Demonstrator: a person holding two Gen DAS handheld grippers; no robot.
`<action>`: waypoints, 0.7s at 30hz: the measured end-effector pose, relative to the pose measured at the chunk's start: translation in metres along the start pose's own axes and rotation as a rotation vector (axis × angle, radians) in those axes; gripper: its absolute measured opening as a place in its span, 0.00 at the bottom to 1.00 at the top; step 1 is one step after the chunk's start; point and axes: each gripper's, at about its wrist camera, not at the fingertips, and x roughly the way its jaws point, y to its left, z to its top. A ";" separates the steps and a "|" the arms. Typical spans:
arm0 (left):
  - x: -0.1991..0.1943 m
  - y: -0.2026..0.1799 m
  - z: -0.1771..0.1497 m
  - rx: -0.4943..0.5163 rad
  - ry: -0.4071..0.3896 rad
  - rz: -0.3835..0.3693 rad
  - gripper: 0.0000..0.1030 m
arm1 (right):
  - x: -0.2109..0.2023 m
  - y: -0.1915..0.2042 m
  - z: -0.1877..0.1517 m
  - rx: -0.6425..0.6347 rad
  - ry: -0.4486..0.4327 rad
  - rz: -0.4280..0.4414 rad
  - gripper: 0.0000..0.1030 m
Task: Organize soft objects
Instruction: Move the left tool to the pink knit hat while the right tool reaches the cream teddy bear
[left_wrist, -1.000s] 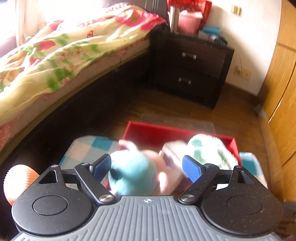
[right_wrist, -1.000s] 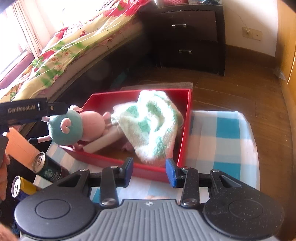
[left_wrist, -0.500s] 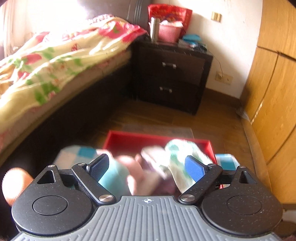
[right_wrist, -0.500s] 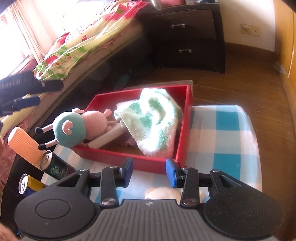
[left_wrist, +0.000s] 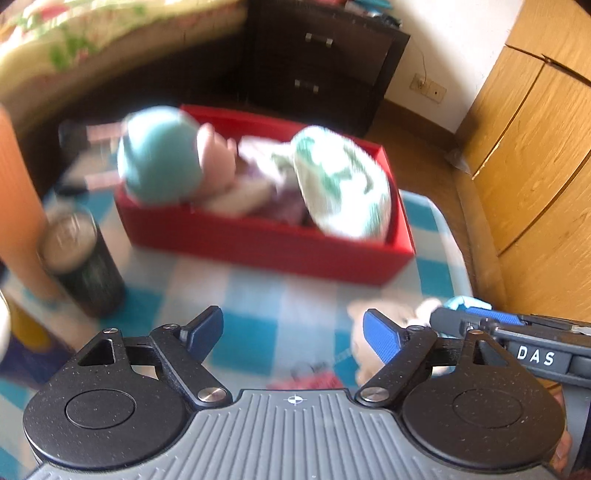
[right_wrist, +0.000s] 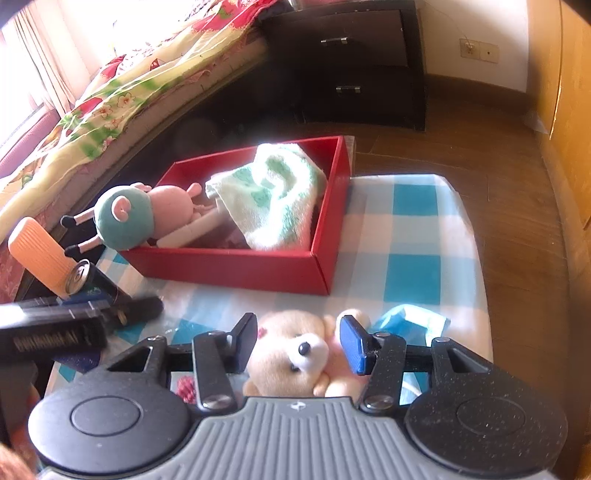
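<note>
A red box (right_wrist: 236, 269) sits on a blue-and-white checked cloth (right_wrist: 413, 236), holding a white towel (right_wrist: 273, 199) patterned in green and a pink plush (right_wrist: 147, 214) dressed in teal. A cream teddy (right_wrist: 291, 354) with a black nose lies on the cloth. Alongside: an orange ribbed bottle (right_wrist: 37, 254), a dark green can (left_wrist: 88, 273), a dark brown nightstand (right_wrist: 354, 62) and a floral yellow quilt (right_wrist: 122, 99).

Blue-and-white checked cloth (right_wrist: 413, 236) over the counter

Beyond the right tool (right_wrist: 298, 343) sits the red box (right_wrist: 236, 267); a cream teddy bear (right_wrist: 291, 354) lies between its fingers, a dark can (right_wrist: 92, 282) and an orange block (right_wrist: 37, 254) stand far left.
</note>
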 end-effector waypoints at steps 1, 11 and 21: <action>0.002 0.001 -0.004 -0.011 0.009 -0.006 0.78 | -0.001 0.000 -0.003 -0.005 0.001 -0.002 0.27; 0.027 -0.009 -0.023 -0.017 0.080 -0.036 0.78 | -0.007 -0.022 -0.012 0.012 0.010 -0.029 0.35; 0.047 -0.025 -0.044 0.024 0.138 -0.019 0.62 | -0.010 -0.045 -0.010 0.060 0.013 -0.038 0.36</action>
